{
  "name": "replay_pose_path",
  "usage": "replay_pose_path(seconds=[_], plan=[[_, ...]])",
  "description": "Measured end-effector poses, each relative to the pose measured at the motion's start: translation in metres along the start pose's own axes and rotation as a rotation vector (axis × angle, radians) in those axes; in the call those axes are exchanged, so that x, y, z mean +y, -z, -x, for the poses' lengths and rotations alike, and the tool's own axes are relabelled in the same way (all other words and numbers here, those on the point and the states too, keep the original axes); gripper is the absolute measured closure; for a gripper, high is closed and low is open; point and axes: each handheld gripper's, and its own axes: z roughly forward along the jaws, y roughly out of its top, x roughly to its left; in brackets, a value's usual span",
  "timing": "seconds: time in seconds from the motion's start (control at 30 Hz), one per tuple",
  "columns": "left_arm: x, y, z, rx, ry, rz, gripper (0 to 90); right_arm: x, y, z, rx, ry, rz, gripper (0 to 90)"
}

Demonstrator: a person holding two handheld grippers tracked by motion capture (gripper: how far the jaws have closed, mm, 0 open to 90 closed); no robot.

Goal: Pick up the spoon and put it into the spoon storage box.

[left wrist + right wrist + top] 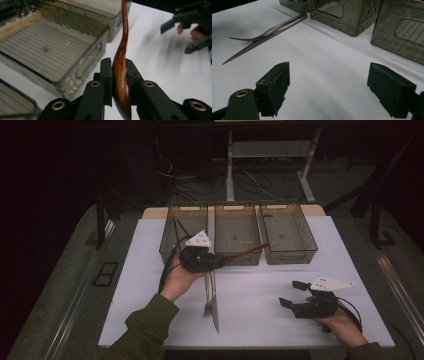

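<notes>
Left gripper (pixel 119 75) holds the wooden spoon (pixel 121 62) tight by its bowl, the handle pointing toward the middle bin (pixel 237 234), while the right gripper (pixel 296 293) waits wide open.

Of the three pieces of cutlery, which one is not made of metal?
The wooden spoon, reddish-brown and clamped in the left gripper; the fork and knife on the table are metal.

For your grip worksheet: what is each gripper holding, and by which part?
The left gripper clamps a brown wooden spoon by its bowl end, handle pointing away. The right gripper holds nothing; its jaws stand open.
</notes>
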Motion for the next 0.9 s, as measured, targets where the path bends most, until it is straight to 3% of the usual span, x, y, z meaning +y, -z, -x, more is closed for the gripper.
replay_pose_path(seconds=[0.13,0.3,0.43,0.7,0.9], plan=[[0.011,-0.004,-0.012,0.018,-0.008,-0.003,79.1,0.000,0.000,0.001,-0.004,0.007,0.003,17.5],[0.022,-0.012,-0.024,0.047,0.014,0.014,79.1,0.000,0.000,0.001,-0.004,0.005,0.005,17.6],[0.027,-0.024,-0.033,0.068,0.026,-0.002,79.1,0.000,0.000,0.001,-0.003,0.006,0.005,17.5],[0.028,-0.046,-0.054,0.121,0.070,-0.041,79.0,-0.001,0.001,0.002,-0.007,0.003,0.007,17.6],[0.023,-0.055,-0.066,0.189,0.137,-0.070,79.0,-0.001,0.001,0.002,-0.006,0.006,0.007,17.6]])
